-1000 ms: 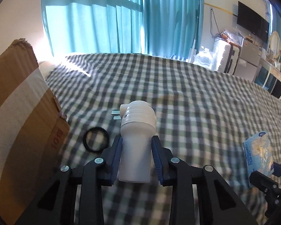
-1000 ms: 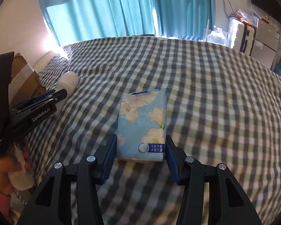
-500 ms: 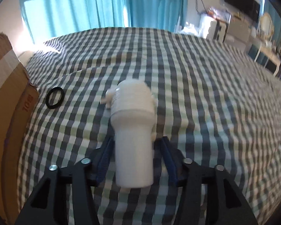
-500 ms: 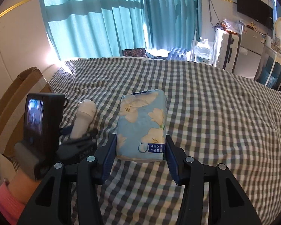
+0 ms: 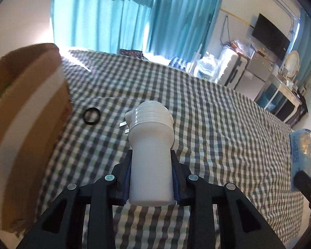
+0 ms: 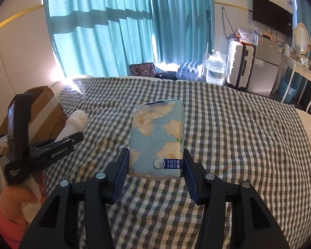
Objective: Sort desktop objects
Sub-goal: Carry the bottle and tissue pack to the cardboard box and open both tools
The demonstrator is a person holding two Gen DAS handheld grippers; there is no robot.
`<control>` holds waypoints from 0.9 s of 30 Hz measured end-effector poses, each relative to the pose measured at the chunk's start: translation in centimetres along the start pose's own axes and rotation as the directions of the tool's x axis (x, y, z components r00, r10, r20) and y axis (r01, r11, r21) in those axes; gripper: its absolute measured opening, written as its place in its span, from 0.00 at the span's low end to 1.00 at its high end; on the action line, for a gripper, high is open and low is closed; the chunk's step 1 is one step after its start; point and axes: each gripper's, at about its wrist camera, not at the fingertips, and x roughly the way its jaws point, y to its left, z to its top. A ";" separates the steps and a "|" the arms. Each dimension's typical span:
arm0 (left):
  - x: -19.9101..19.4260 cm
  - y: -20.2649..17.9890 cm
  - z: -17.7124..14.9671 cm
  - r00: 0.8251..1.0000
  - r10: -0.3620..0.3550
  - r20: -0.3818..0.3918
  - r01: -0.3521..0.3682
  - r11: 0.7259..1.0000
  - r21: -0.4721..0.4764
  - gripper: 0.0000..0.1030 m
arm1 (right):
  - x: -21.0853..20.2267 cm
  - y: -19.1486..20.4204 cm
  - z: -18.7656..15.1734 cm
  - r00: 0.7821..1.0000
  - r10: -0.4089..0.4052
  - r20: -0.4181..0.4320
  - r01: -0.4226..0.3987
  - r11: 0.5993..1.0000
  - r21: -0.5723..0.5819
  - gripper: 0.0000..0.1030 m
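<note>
Left wrist view: both grippers loaded, nothing yet boxed.
Cardboard box [image 5: 27,124] sits left of the jaws; right gripper [image 6: 155,172] clamps the tissue pack [image 6: 157,139], left gripper [image 5: 151,178] clamps the white plug-in device [image 5: 151,151]; black ring [image 5: 91,116] remains ahead-left.

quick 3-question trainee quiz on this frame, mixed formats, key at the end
1. True or false: the left gripper is shut on the white plug-in device.
2. What does the right gripper hold? A) black ring B) tissue pack C) water bottle
3. Fill in: the black ring lies on the checkered cloth beside the ____ box.

Key: 1 true; 2 B, the tissue pack; 3 cardboard.
</note>
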 end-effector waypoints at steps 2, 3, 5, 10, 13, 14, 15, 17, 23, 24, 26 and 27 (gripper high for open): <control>-1.9 1.3 1.0 0.999 0.030 0.025 -0.029 0.999 -0.033 0.31 | -0.7 1.0 0.8 1.000 0.026 0.009 -0.026 1.000 0.006 0.48; -2.9 1.9 1.5 0.998 0.043 0.043 -0.041 0.998 -0.043 0.31 | -0.9 1.5 1.2 0.999 0.035 0.012 -0.035 0.999 0.004 0.48; -5.0 3.0 2.2 0.993 0.082 0.083 -0.077 0.995 -0.064 0.31 | -1.6 3.2 2.3 0.998 0.057 0.030 -0.057 0.998 -0.016 0.48; -9.0 6.2 4.0 0.980 0.130 0.153 -0.114 0.988 -0.108 0.31 | -2.9 8.9 5.1 0.989 0.124 0.084 -0.116 0.988 -0.098 0.48; -11.1 8.2 4.7 0.968 0.166 0.190 -0.143 0.982 -0.127 0.31 | -3.1 13.0 6.7 0.976 0.192 0.102 -0.176 0.973 -0.146 0.48; -11.7 9.1 4.8 0.965 0.168 0.202 -0.142 0.980 -0.140 0.31 | -3.0 14.5 7.2 0.971 0.215 0.103 -0.196 0.966 -0.166 0.48; -12.2 10.1 4.9 0.962 0.175 0.210 -0.143 0.977 -0.158 0.31 | -2.9 16.2 7.7 0.965 0.239 0.104 -0.217 0.958 -0.190 0.48; -12.9 12.0 5.0 0.955 0.197 0.221 -0.156 0.970 -0.188 0.31 | -2.4 19.0 8.3 0.956 0.277 0.095 -0.250 0.940 -0.231 0.48; -13.4 17.8 4.3 0.943 0.274 0.188 -0.212 0.932 -0.293 0.31 | 0.6 26.9 10.1 0.921 0.389 0.030 -0.366 0.887 -0.283 0.48; -13.3 18.7 4.2 0.943 0.280 0.180 -0.216 0.926 -0.310 0.31 | 1.0 28.1 10.3 0.917 0.399 0.016 -0.378 0.879 -0.290 0.48; -12.7 20.1 3.9 0.944 0.286 0.165 -0.219 0.916 -0.338 0.31 | 1.7 30.6 10.6 0.909 0.417 -0.013 -0.399 0.860 -0.318 0.48; -12.3 20.6 3.9 0.945 0.287 0.155 -0.221 0.913 -0.344 0.31 | 2.1 31.8 10.7 0.905 0.425 -0.019 -0.407 0.852 -0.328 0.48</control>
